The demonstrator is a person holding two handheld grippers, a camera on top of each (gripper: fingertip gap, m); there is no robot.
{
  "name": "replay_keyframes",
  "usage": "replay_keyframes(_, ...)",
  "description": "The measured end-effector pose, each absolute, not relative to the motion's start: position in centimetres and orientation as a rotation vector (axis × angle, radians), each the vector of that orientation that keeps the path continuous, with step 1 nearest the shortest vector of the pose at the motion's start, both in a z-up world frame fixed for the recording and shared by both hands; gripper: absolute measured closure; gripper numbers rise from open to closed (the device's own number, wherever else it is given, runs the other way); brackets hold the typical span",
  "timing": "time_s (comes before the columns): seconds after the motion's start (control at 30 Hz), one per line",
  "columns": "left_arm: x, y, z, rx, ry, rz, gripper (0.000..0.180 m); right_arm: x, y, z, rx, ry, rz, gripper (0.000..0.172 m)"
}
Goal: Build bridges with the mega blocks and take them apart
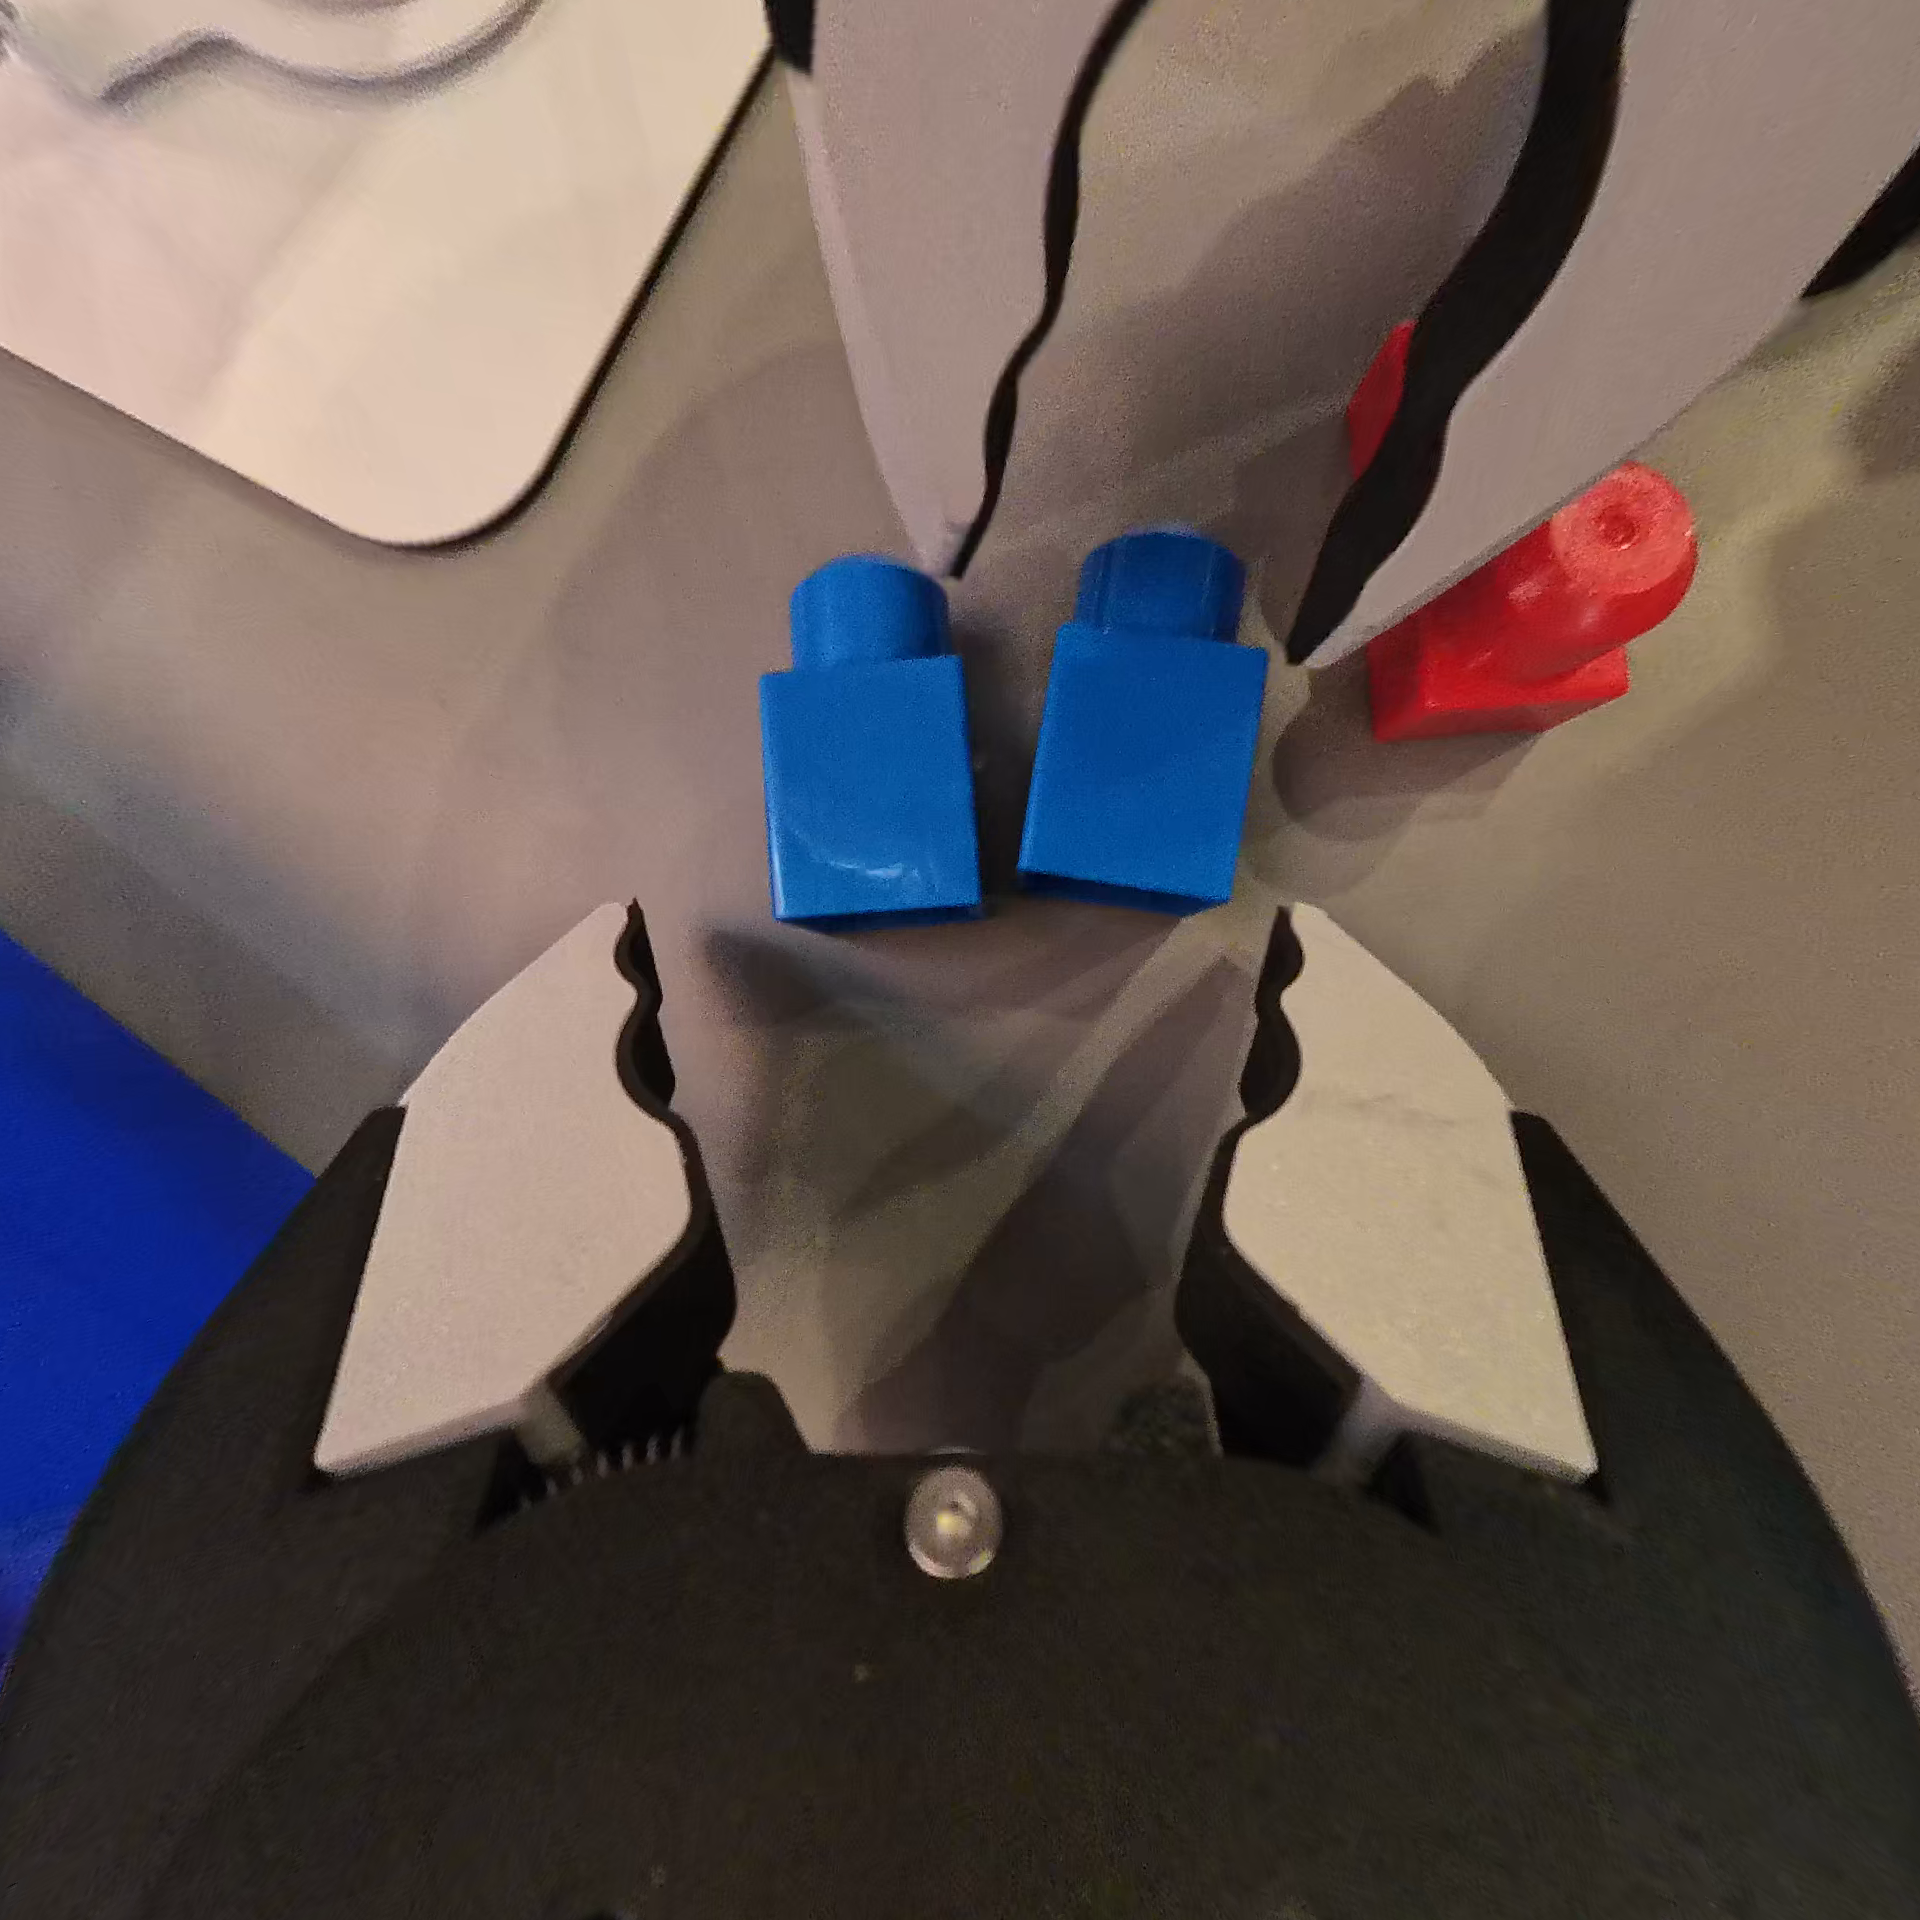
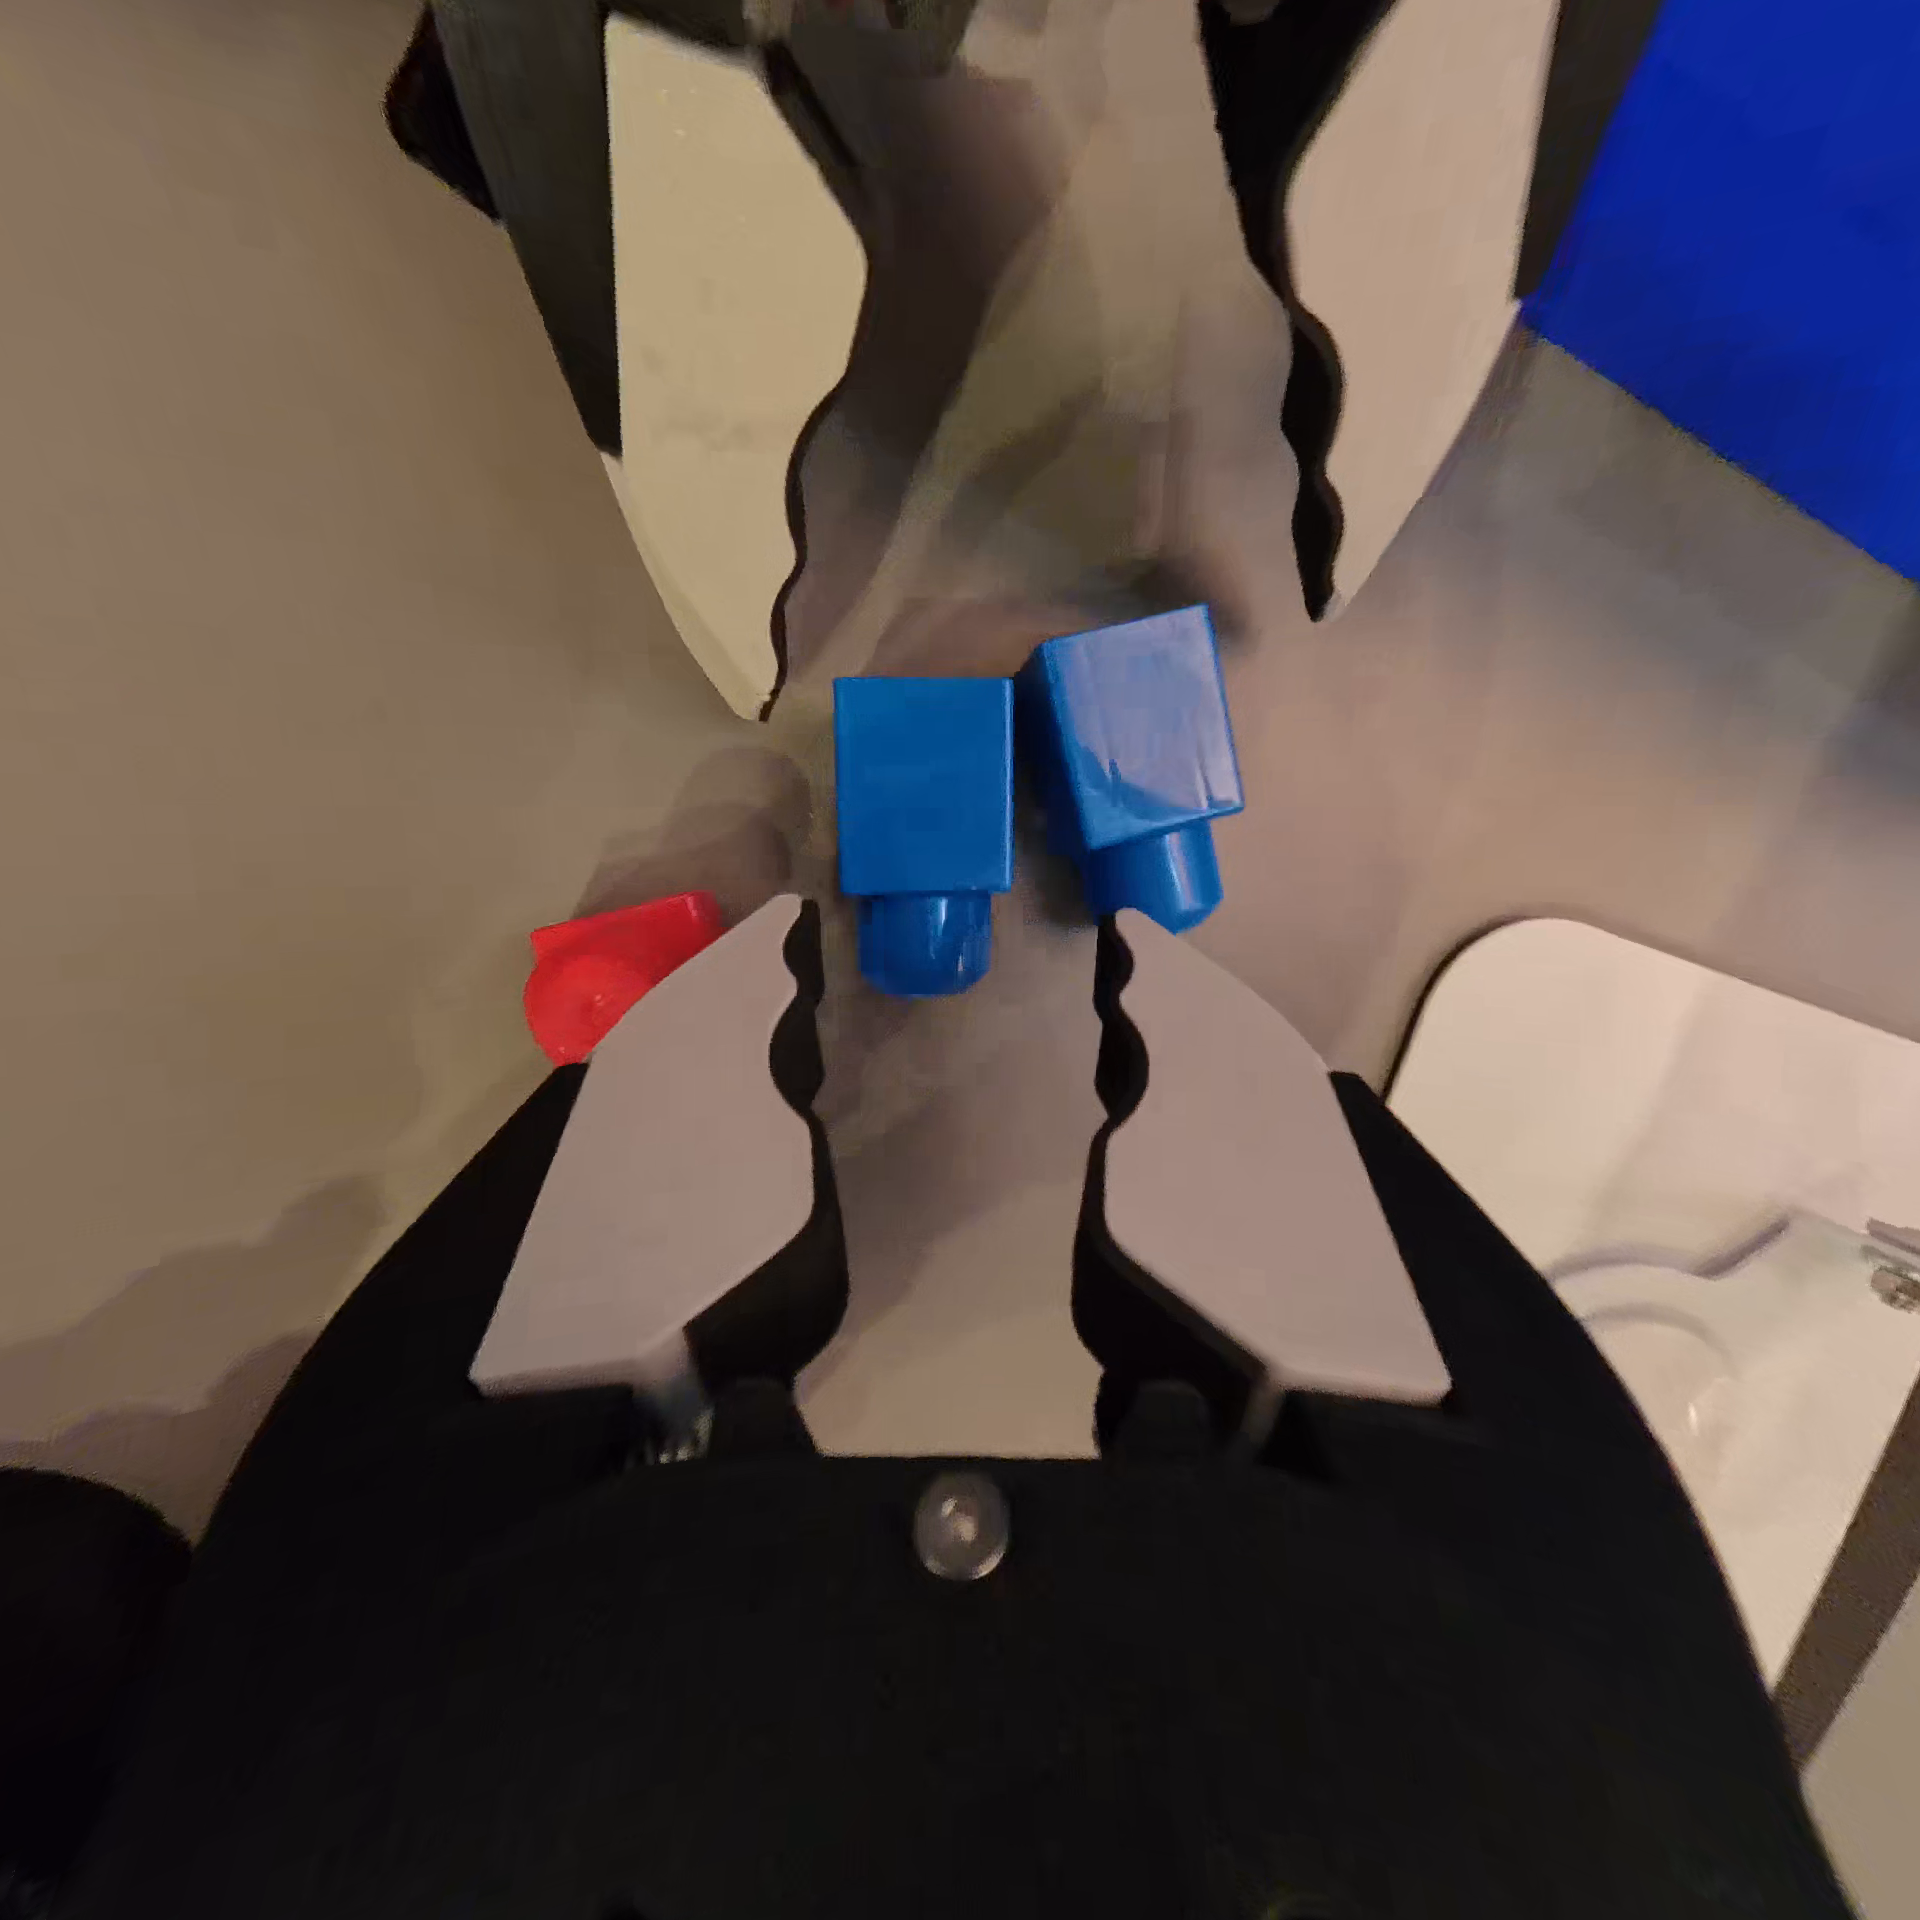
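Note:
Two blue blocks lie on their sides, side by side, on the grey table. In the left wrist view one blue block point(image 1: 873, 774) is left of the other point(image 1: 1143, 769), studs pointing away. A red block point(image 1: 1507, 634) lies to the right. My left gripper point(image 1: 956, 914) is wide open and empty, just short of the blue blocks. My right gripper point(image 2: 954, 914) is open. The stud of one blue block point(image 2: 925, 779) lies between its tips with a gap on each side. The second blue block point(image 2: 1138, 738) sits by its right fingertip. The red block point(image 2: 603, 977) is partly hidden behind its left finger.
A white tray point(image 1: 260, 260) lies at the far left of the left wrist view and shows at the right of the right wrist view point(image 2: 1662, 1143). A bright blue surface point(image 1: 104, 1195) is at the left edge. The two grippers face each other across the blocks. Tip to tip, the grippers are about 6 cm apart.

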State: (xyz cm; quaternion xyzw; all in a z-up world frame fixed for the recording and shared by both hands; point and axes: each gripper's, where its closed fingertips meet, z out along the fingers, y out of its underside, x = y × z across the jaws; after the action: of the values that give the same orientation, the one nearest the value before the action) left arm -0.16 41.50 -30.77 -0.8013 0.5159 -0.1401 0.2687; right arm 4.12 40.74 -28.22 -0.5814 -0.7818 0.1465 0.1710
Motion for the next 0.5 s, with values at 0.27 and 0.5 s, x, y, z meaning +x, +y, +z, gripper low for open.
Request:
replay_keyframes(0.27, 1.2, 41.9, -31.1, -2.146, 1.390, -0.377, 0.071, 6.7, 42.8, -27.7, -1.736, -2.173, 0.383, 0.127)
replay_keyframes(0.5, 2.3, 42.2, -31.2, -2.138, 1.372, -0.424, 0.100, 6.5, 42.5, -27.7, -1.723, -2.191, 0.380, 0.132)
